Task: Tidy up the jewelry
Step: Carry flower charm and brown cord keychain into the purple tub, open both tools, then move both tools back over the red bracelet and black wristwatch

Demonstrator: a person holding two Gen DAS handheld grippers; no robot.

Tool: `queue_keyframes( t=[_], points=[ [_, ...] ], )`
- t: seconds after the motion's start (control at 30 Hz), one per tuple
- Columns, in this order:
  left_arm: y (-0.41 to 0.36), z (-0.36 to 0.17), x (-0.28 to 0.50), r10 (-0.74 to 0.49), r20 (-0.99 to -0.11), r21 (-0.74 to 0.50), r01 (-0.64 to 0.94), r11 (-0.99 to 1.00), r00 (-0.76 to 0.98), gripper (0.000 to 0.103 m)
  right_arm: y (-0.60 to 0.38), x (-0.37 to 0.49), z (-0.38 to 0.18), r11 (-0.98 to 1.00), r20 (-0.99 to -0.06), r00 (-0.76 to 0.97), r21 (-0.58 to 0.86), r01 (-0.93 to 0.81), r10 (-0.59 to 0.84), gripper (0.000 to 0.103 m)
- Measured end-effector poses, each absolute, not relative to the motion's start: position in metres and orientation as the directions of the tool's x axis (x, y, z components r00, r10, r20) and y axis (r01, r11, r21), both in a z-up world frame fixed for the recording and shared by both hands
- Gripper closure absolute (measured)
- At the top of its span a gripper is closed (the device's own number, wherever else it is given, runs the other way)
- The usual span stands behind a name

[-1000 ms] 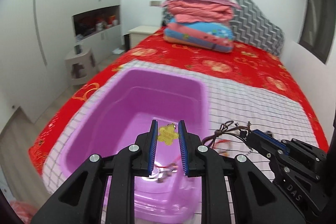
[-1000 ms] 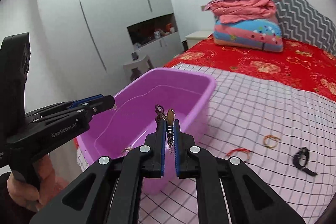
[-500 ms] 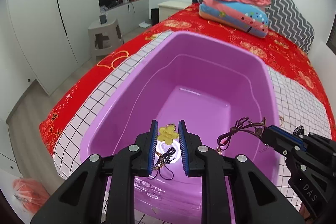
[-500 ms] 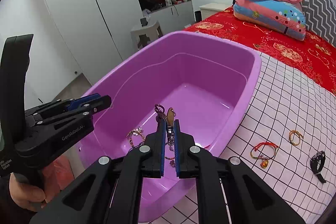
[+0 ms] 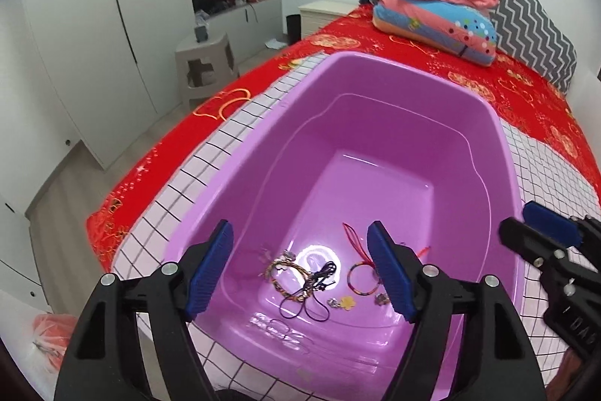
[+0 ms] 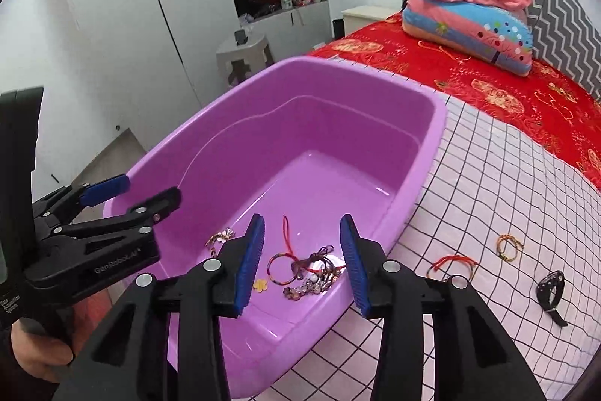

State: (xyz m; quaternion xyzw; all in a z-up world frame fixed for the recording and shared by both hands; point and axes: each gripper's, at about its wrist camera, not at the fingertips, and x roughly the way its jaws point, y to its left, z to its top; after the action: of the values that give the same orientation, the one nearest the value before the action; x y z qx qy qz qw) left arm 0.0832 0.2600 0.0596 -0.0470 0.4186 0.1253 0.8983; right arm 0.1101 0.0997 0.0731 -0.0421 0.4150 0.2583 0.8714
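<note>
A purple plastic tub [image 5: 375, 70] [image 6: 439, 123] stands on the checked cloth on the bed. Several pieces of jewelry lie on its floor: a braided bracelet [image 5: 289, 275], a coloured ring bracelet [image 5: 360, 279] [image 6: 280, 269], a yellow flower charm [image 5: 347, 303] [image 6: 260, 285] and a tangle of cords and charms [image 6: 317, 273]. My left gripper [image 5: 300, 269] is open and empty above the tub's near end. My right gripper [image 6: 302, 262] is open and empty above the same end. Each gripper also shows in the other's view.
On the checked cloth [image 6: 488, 198] right of the tub lie a red cord bracelet [image 6: 450, 262], a yellow and red bracelet [image 6: 509, 247] and a black watch [image 6: 551, 290]. Folded quilts [image 5: 435, 2] sit at the bed's head. A grey stool [image 5: 204, 62] stands on the floor at the left.
Both grippers moved over the tub and opened. The yellow flower charm fell from the left gripper and the cord jewelry from the right one. Both pieces now lie in the tub.
</note>
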Motion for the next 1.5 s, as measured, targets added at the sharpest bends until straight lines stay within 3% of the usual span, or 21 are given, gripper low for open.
queue_keyframes(
  t=[0.33,0.83,1.1,1.5],
  points=[
    [0.25,0.067,0.062,0.182,-0.756,0.006,-0.272,0.962,0.629,0.016,0.07,0.086,0.078,0.867,-0.707,0.55,0.186,-0.461,0.444,0.054],
    [0.165,0.076,0.023,0.039,-0.739,-0.052,-0.115,0.992,0.673,0.011,-0.05,0.02,0.063,0.939,-0.664,0.667,0.187,-0.287,0.336,0.047],
    [0.099,0.07,0.017,-0.061,-0.746,-0.068,0.016,0.998,0.663,0.01,-0.132,-0.013,0.041,0.976,-0.681,0.699,0.163,-0.142,0.215,0.042],
    [0.025,0.044,0.029,-0.139,-0.77,-0.086,0.115,0.99,0.622,0.009,-0.206,-0.011,0.002,0.981,-0.709,0.69,0.195,-0.001,0.142,0.038]
  ],
)
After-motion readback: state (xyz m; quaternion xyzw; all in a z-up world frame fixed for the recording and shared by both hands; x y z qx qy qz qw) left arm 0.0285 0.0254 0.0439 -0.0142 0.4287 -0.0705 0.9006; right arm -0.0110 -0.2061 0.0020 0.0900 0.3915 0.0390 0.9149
